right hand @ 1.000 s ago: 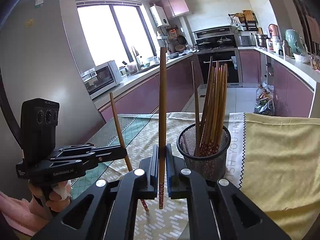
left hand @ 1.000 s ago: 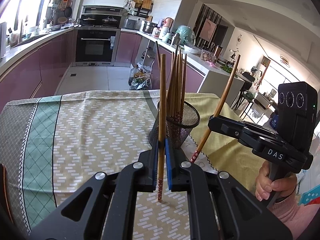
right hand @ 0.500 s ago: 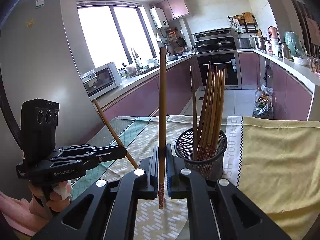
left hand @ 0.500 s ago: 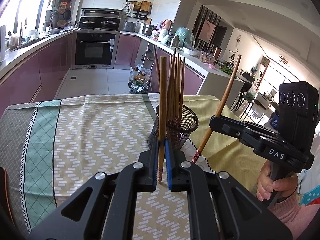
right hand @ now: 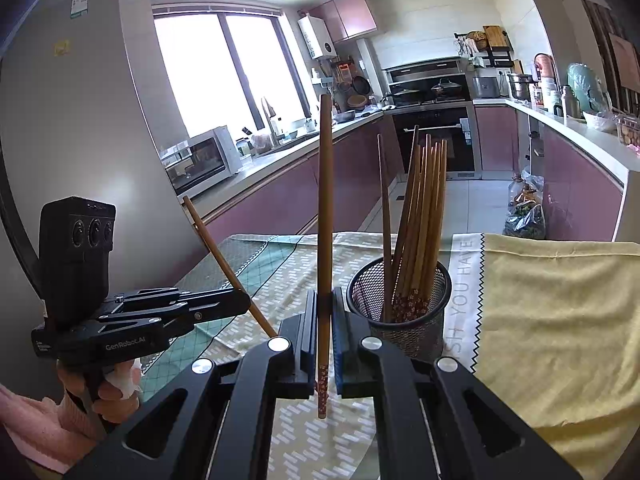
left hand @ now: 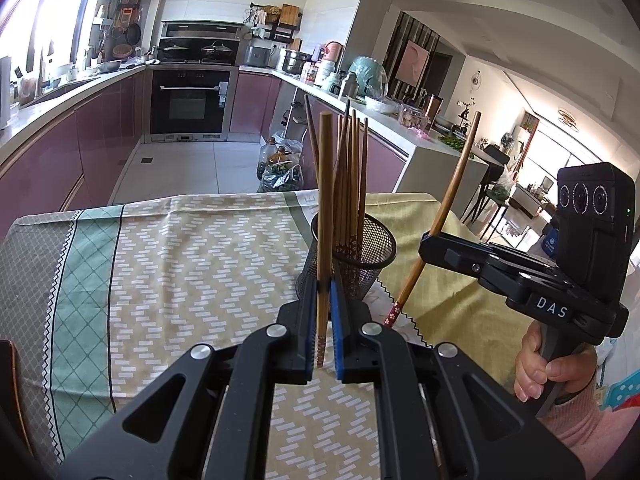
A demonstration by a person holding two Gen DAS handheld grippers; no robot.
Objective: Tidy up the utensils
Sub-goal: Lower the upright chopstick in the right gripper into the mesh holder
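Note:
A black mesh holder point(left hand: 362, 252) stands on the cloth-covered table with several wooden chopsticks point(left hand: 350, 184) upright in it; it also shows in the right wrist view point(right hand: 400, 300). My left gripper point(left hand: 325, 304) is shut on one chopstick point(left hand: 325, 200), held upright just left of the holder. My right gripper point(right hand: 325, 312) is shut on another chopstick point(right hand: 325, 220), held upright left of the holder. In the left wrist view the right gripper point(left hand: 432, 246) holds its chopstick point(left hand: 452, 200) tilted, to the right of the holder. In the right wrist view the left gripper point(right hand: 240, 300) holds its chopstick point(right hand: 224, 256) tilted.
The table carries a patterned beige and green cloth point(left hand: 180, 264) and a yellow cloth point(right hand: 552, 320) on the right. Kitchen counters point(right hand: 580, 136), an oven point(left hand: 188, 104) and bags on the floor point(left hand: 280, 168) lie beyond the table's far edge.
Both grippers have risen a little with their chopsticks. The left gripper's chopstick now leans more in the right wrist view. The holder looks slightly lower and farther.

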